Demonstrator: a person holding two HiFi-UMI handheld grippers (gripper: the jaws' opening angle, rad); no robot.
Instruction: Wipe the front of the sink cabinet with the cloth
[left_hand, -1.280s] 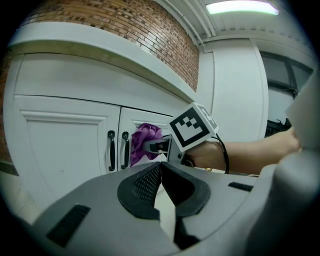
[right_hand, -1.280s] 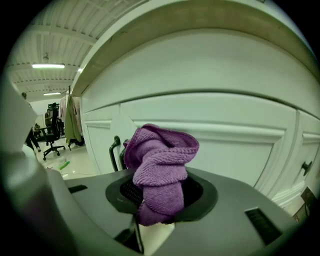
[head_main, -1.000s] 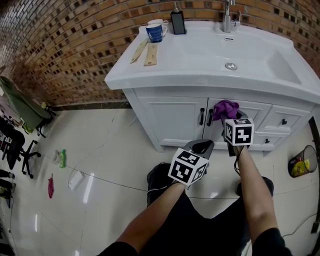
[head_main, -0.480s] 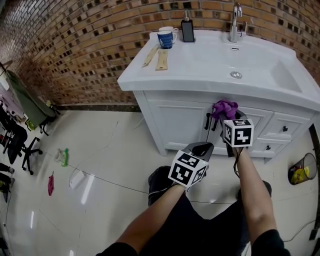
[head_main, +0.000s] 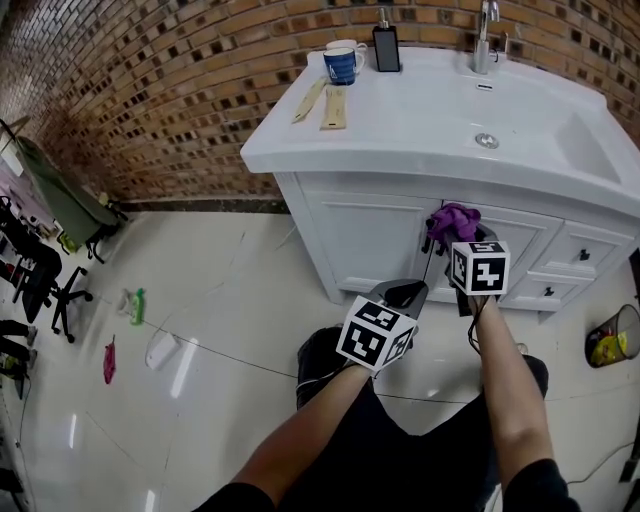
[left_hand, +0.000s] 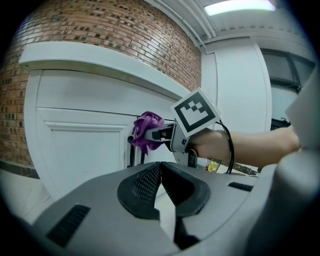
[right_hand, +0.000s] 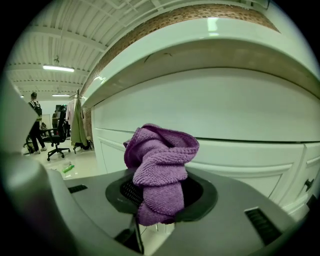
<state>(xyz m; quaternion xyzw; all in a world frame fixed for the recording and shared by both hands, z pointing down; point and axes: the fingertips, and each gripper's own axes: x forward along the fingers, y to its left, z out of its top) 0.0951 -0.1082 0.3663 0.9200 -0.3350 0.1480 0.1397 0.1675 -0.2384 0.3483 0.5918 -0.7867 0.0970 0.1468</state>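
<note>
The purple cloth (right_hand: 160, 165) sits bunched, clamped between the right gripper's (right_hand: 162, 202) fingers. It is raised to the sink cabinet (head_main: 355, 235) front, just above the dark door handles (left_hand: 132, 156). The left gripper (left_hand: 160, 182) hangs lower, its fingers closed on nothing. Only the head view shows the mug (head_main: 342, 66) on the sink surface.

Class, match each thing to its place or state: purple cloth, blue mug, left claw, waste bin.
Things:
1. purple cloth
2. blue mug
3. left claw
4. waste bin

Places or states:
A. on the floor, right of the cabinet
B. shut, holding nothing
C. on the sink counter, near the brick wall
D. clamped in the right claw

Pairs: 1-D, 2-C, 3-B, 4-A.
</note>
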